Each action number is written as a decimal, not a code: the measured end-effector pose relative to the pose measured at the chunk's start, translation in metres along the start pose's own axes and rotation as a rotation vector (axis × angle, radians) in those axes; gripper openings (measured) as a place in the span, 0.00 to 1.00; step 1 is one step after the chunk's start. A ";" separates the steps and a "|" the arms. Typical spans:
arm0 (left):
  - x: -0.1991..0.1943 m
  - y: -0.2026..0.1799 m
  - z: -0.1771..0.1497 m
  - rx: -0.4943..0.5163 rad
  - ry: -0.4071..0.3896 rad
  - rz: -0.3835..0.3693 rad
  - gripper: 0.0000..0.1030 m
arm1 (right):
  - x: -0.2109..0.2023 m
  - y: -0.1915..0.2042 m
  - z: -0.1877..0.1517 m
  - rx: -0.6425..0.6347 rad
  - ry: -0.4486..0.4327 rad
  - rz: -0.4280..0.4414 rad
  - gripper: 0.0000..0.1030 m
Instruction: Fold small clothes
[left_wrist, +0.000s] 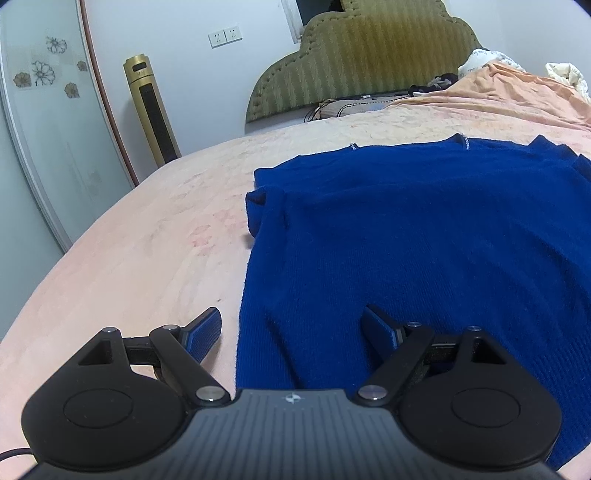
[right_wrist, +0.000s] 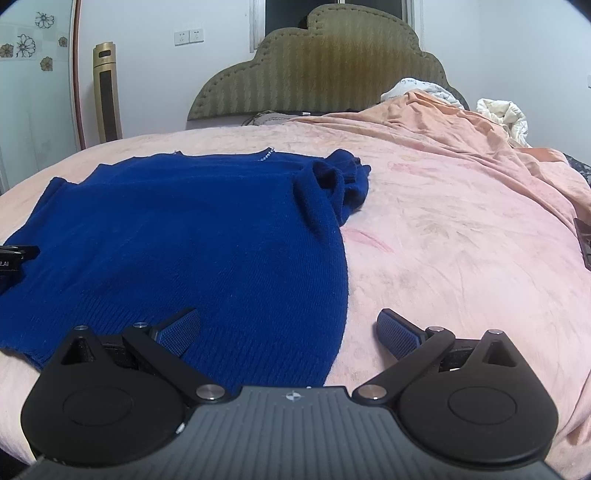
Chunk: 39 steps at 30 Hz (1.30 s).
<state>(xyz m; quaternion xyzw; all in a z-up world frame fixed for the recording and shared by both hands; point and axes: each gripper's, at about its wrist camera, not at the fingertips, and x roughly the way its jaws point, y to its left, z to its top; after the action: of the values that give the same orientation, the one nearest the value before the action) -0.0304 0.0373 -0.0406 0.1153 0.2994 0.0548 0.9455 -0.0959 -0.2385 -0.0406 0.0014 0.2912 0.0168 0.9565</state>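
A dark blue knitted sweater (left_wrist: 424, 240) lies flat on the pink bed cover (left_wrist: 129, 258), its hem nearest me and both sleeves folded in over the body. My left gripper (left_wrist: 291, 328) is open above the hem's left corner, one fingertip over the cover, the other over the knit. In the right wrist view the same sweater (right_wrist: 184, 229) fills the left half. There my right gripper (right_wrist: 288, 325) is open over the hem's right corner, straddling the sweater's edge. Nothing is between either pair of pads. The left gripper's tip (right_wrist: 18, 254) shows at the far left edge.
A green padded headboard (right_wrist: 317, 70) stands at the far end of the bed. An orange blanket (right_wrist: 461, 122) and white bedding (right_wrist: 506, 114) are bunched at the back right. A gold tower appliance (left_wrist: 151, 110) stands by the wall, next to a glass sliding door (left_wrist: 44, 129).
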 end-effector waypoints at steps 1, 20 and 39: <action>0.000 0.000 0.000 0.003 0.000 0.000 0.81 | 0.000 -0.001 0.000 -0.002 0.000 0.005 1.00; -0.024 0.055 -0.015 -0.177 0.114 -0.153 0.82 | -0.029 -0.022 -0.005 0.081 0.034 0.054 0.99; -0.024 0.037 -0.012 -0.178 0.171 -0.289 0.86 | -0.034 -0.015 -0.004 0.114 0.060 0.105 0.84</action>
<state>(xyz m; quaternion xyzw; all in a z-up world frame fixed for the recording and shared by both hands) -0.0582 0.0709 -0.0274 -0.0182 0.3860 -0.0458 0.9212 -0.1261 -0.2543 -0.0254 0.0705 0.3198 0.0506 0.9435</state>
